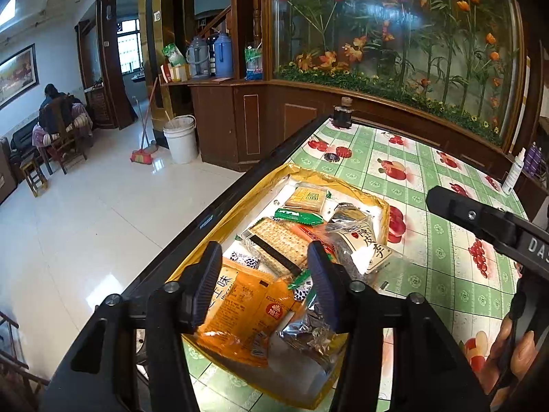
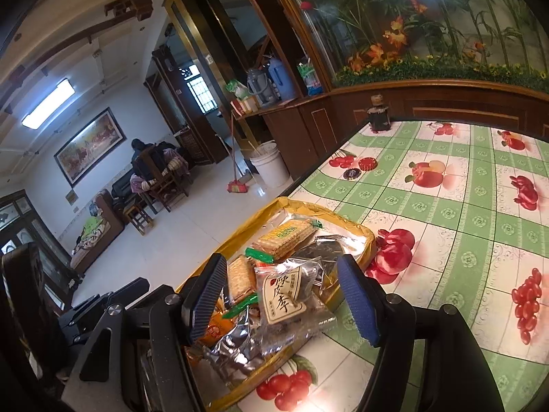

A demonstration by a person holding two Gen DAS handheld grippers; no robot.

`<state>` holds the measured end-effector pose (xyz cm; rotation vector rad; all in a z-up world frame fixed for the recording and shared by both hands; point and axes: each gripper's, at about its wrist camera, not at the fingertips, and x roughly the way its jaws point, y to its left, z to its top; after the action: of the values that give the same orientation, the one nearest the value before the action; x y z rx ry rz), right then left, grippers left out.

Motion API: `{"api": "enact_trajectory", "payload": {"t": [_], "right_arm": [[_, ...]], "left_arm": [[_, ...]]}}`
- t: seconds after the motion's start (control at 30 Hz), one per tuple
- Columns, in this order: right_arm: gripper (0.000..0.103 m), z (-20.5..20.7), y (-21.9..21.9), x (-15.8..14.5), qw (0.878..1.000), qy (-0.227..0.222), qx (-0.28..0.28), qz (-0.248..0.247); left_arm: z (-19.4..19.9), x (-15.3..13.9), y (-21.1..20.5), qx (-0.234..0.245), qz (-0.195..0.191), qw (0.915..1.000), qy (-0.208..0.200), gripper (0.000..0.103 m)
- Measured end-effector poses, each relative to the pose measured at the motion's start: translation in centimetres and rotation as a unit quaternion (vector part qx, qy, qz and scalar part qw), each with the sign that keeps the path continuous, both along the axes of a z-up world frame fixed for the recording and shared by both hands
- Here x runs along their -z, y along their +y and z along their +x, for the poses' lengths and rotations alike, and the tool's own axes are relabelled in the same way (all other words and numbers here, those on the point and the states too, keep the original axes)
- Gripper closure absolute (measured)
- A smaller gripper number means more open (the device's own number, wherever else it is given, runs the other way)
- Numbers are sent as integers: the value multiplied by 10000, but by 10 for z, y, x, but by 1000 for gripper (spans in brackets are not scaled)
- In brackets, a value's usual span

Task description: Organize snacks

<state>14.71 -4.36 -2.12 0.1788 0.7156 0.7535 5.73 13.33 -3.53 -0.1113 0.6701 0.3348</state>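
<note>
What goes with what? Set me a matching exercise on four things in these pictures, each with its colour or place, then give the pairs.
Things:
1. snack tray
2. dark bottle
3. long thin packet
4. white bucket

Colour or place:
A. green, lying among the snacks
B. on the floor beside the wooden cabinet
C. yellow rim, at the table's near edge
D. standing at the table's far corner

Pairs: 1-C, 2-D, 3-A, 4-B
</note>
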Motion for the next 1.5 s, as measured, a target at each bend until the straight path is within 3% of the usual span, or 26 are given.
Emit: {"api": "enact_trajectory", "payload": {"t": [0.13, 0.27, 0.43, 0.73, 1.1, 1.5], "right_arm": [[27, -15, -16, -10, 9995, -246, -171, 101], [24, -28, -32, -16, 9987, -371, -300, 170], [17, -47, -46, -21, 9970, -579, -506, 125], [9, -92, -51, -25, 9864, -1112, -1139, -404], [6, -113, -51, -17, 9758, -1306, -1612, -688], [5, -132, -14, -6, 9535, -1625, -2266, -1141]], "left_arm": [[-11, -9, -10, -2, 140, 9998, -125, 42], [-24, -16, -19, -43, 270, 9993, -248, 26], [-37, -21, -27, -99, 328, 9989, -316, 20], [-64, -17, -38, -73, 504, 9983, -280, 19], [-101, -11, -22, -331, 478, 9979, -294, 19], [-122, -5, -14, -551, 630, 9962, -232, 19]]}}
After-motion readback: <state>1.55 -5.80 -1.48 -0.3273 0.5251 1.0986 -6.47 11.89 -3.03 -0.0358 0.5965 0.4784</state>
